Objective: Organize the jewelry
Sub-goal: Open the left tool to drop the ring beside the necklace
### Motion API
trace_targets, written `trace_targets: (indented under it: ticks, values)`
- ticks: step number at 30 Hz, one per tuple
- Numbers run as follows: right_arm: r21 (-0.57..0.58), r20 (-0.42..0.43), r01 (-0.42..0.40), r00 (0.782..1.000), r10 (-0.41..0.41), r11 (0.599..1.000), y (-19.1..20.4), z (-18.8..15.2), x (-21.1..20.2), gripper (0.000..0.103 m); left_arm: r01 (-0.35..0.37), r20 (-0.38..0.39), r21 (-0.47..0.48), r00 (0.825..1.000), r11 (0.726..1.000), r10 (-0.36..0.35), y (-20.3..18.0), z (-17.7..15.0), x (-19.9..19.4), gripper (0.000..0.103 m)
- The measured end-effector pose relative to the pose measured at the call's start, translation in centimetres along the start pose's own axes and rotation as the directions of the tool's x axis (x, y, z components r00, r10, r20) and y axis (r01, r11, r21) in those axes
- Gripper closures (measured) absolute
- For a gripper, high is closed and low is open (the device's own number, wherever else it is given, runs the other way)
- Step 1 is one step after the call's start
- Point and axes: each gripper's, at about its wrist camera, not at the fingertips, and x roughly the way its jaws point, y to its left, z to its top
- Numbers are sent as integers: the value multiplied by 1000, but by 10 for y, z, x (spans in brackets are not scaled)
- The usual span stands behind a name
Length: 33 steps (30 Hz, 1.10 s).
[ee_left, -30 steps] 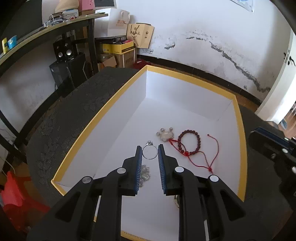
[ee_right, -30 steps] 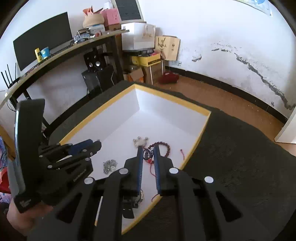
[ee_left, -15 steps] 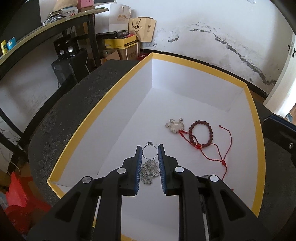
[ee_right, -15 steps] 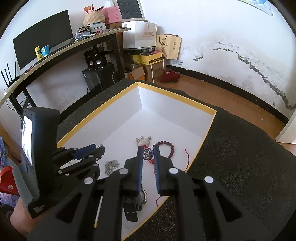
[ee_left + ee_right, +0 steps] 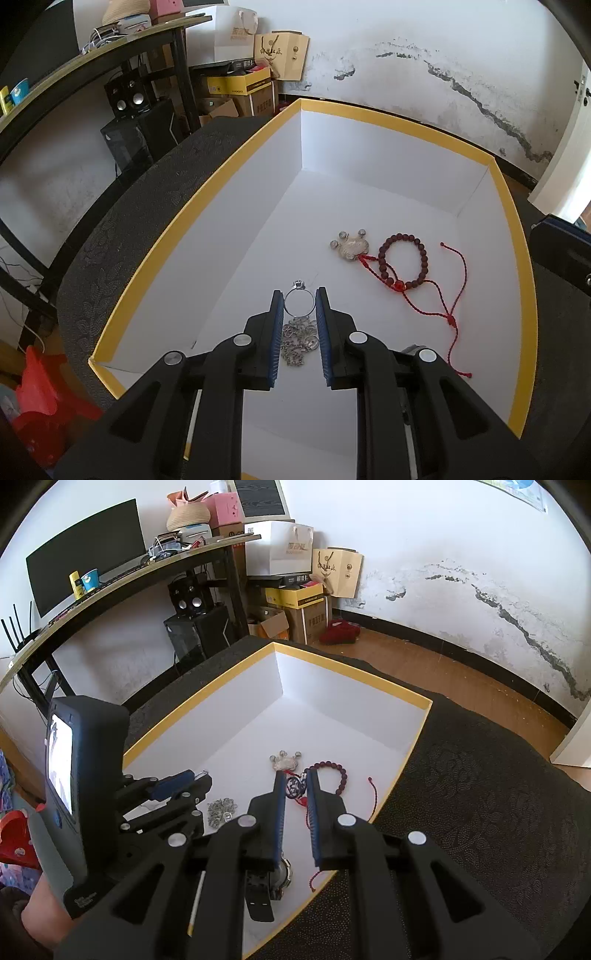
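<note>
Thin silver ring with a small stone setting — clamped between the tips of the left gripper, held above the floor of the white cardboard box with a yellow rim. Right under it lies a heap of silver chain; a second ago only a bit of that heap showed by the left finger, now it sits squarely between the fingers, and the box fills more of the left wrist view than before. Further in on the box floor: a silver lock-shaped pendant with little bells, touching a dark red bead bracelet, with a red braided cord trailing toward the near right wall.

Right gripper is clamped on a small dark blue-and-white charm — it hovers over the bracelet and cord, much as in the earlier frames.

Only the right wrist view shows the black-strapped wristwatch lying at the box's near edge under the gripper, plus the left gripper's body with its lit side screen and the person's hand holding it. Only the left view shows the ring clearly; in the right view it is a tiny glint at the left gripper's tip.

The box sits on a worktop with a dark patterned cover. Behind it are a black desk, speakers and stacked cartons against a stained white wall.
</note>
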Motion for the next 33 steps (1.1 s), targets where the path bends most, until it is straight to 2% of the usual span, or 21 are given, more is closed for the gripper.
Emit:
trace_targets:
  ticks: [14, 15, 16, 17, 18, 22, 33]
  values:
    - [5, 10, 3, 1000, -3, 1000, -3, 4, -4, 91, -19, -3, 5, 1000, 1000, 19, -2, 0, 2, 85]
    - [7, 12, 5, 1000, -5, 1000, -3, 4, -4, 91, -22, -7, 1, 1000, 1000, 22, -2, -1, 2, 81]
    - [10, 15, 5, 1000, -5, 1000, -4, 6, -4, 91, -24, -14, 0, 1000, 1000, 24, -2, -1, 3, 75]
    - [11, 16, 6, 1000, -6, 1000, -4, 7, -5, 91, -21, -16, -4, 1000, 1000, 20, -3, -1, 3, 45]
    - [12, 17, 7, 1000, -7, 1000, -5, 7, -5, 91, -17, -9, -14, 1000, 1000, 17, -3, -1, 0, 20]
    - [19, 19, 10, 1000, -11, 1000, -6, 8, -4, 91, -25, 40, 4, 999, 1000, 25, -6, -1, -12, 20]
    - [-3, 3, 16, 1000, -16, 1000, -3, 8, 2, 91, 0, 28, 3, 1000, 1000, 0, -6, -3, -17, 19]
